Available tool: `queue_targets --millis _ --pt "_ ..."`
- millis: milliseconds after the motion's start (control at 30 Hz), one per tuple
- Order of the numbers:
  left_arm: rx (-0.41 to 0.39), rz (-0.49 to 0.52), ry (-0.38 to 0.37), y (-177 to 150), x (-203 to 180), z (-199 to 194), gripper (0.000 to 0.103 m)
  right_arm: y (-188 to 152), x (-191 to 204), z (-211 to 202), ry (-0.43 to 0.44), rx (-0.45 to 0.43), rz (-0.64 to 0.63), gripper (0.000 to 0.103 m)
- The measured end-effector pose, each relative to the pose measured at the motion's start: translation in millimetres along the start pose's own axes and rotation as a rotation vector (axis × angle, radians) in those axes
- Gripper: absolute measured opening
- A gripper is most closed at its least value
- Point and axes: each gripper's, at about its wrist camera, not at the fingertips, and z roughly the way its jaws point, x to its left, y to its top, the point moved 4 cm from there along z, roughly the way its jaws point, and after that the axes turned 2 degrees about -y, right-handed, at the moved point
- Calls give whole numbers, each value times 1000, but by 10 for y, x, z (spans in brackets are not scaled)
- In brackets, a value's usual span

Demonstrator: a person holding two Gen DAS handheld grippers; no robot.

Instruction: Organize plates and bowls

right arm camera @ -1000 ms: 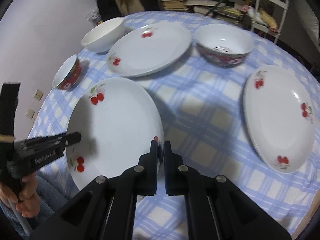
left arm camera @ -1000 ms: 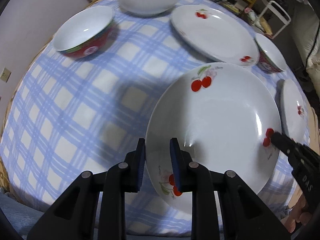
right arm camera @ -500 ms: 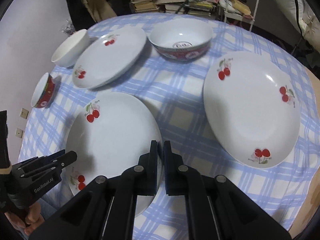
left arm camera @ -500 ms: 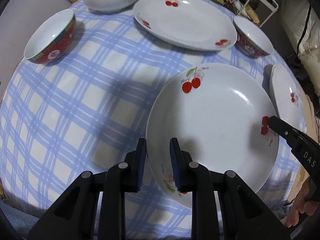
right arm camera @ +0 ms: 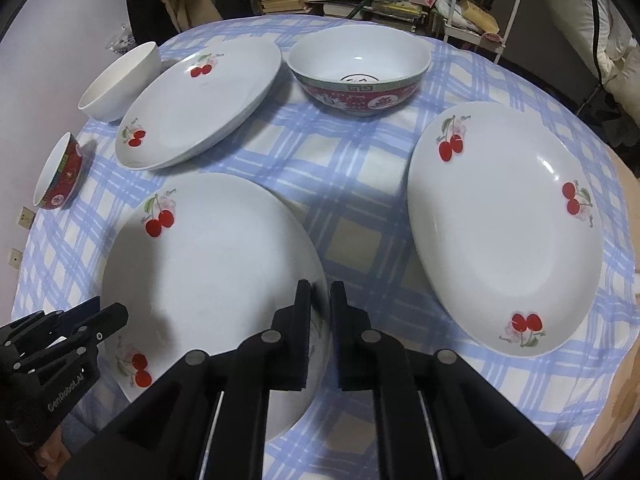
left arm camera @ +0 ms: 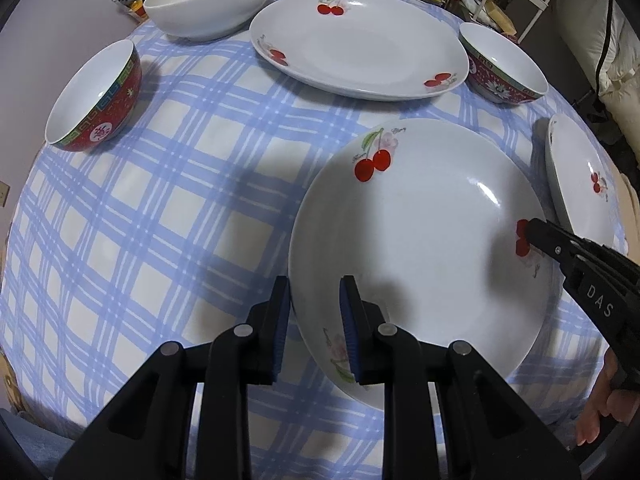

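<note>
While you hold the near cherry plate point(left arm camera: 420, 240) from both sides, everything turns on where its rim sits against each gripper. Your left gripper point(left arm camera: 314, 320) straddles the plate's left edge, one blue pad under the rim and one over the inside face; the gap looks wider than the rim, so you cannot tell from this view whether the pads truly press. Your right gripper point(right arm camera: 320, 320) sits at the opposite edge, its jaws opening a little, with a slit of rim showing between them, and the pads no longer look clamped. So the plate lies between your two hands, neither hand nearer than the other.

That plate is over the near part of the counter point(left arm camera: 160, 200), on or just above the blue-checked cloth. A second cherry plate point(right arm camera: 504, 232) lies to its right, close to your right hand, a likely stacking target. A third plate point(left arm camera: 360, 40) lies farther back, between a white bowl point(left arm camera: 208, 0) and a large red bowl point(right arm camera: 360, 68). A small red bowl point(left arm camera: 94, 96) sits far left. Behind the counter, shelves of books and a white rack crowd the room.
</note>
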Motion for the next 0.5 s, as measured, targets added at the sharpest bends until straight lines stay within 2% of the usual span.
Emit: queue_targets --millis 200,233,500 --pt "9 -29 -26 61 -77 95 23 7 -21 15 13 5 18 11" --pt "7 -27 -29 -13 16 42 23 7 -22 17 15 6 19 11" --pt "5 -13 -17 -19 32 32 23 13 -32 8 30 14 23 11"
